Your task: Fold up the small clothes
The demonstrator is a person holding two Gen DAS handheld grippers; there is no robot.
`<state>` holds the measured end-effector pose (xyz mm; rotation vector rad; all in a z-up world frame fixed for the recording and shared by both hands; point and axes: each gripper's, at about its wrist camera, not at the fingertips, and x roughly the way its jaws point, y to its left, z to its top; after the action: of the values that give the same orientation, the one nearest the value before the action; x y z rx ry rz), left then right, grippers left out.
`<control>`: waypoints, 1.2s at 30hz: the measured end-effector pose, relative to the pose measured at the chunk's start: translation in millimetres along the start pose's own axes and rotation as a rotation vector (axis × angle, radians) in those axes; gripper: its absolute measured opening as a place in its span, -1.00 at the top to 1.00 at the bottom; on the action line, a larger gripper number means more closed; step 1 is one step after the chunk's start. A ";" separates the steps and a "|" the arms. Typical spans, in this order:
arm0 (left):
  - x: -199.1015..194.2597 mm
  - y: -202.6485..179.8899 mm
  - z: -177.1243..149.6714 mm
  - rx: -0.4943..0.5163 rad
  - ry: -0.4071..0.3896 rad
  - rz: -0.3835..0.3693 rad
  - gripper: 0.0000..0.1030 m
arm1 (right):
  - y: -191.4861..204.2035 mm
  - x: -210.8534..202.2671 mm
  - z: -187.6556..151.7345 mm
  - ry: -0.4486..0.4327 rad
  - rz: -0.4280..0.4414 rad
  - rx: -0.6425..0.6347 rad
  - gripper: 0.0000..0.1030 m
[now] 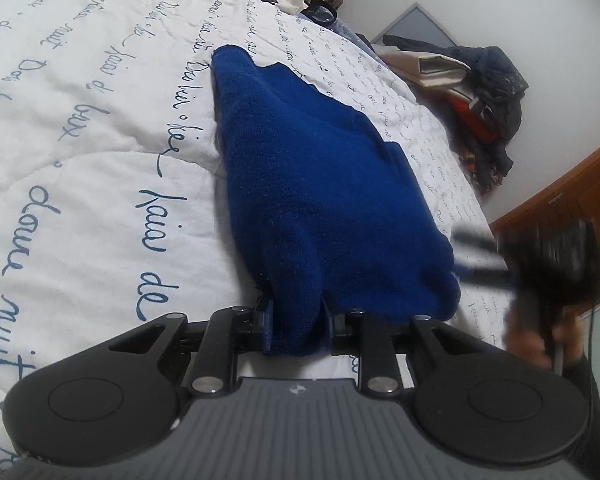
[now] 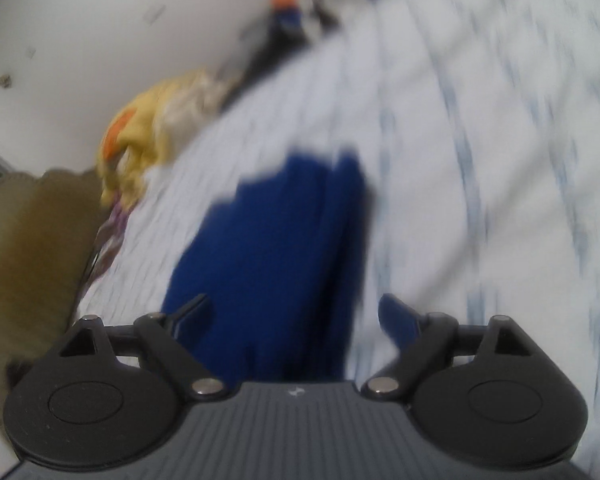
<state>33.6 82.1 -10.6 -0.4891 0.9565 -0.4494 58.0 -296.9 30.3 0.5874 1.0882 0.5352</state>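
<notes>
Bed quilt [image 1: 80, 140], script-printed, carries blue knit garment [image 1: 320, 184] at centre. Left hand-held gripper [image 1: 298, 330] pinches hem at 6 o'clock, anchoring fold; right hand-held gripper [image 2: 296, 320] spread wide, released.

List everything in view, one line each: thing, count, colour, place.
blue knit garment: one, deep blue, lying on the bedspread, near edge between the left gripper's jaws
bedspread: one, white with blue script, covering the bed
clothes pile: one heap, dark blue, beige and orange, against the wall past the bed
yellow cloth: one, yellow and orange, at the bed's edge
olive fabric: one, beside the bed
left gripper: black, jaws shut on the garment
right gripper: black, jaws open over the garment
hand: one, holding the right gripper
</notes>
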 end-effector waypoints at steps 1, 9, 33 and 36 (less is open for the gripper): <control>0.3 -0.9 0.9 0.000 -0.001 0.002 0.43 | 3.6 3.6 -7.1 0.036 -0.007 -0.014 -0.76; 0.4 -10.9 -2.6 0.016 -0.020 0.031 0.31 | 30.3 18.6 -25.7 0.003 -0.007 -0.138 -0.76; -62.5 4.1 -10.2 0.181 -0.058 0.108 -0.12 | 25.3 -13.2 -46.2 0.036 -0.001 -0.159 0.04; -54.1 -1.7 22.7 0.185 -0.188 0.124 -0.77 | 14.5 -30.0 -6.5 -0.183 0.087 -0.081 -0.35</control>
<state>25.5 115.7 36.9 -0.2964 0.7514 -0.3694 39.3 -305.0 57.3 0.6025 0.8673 0.5862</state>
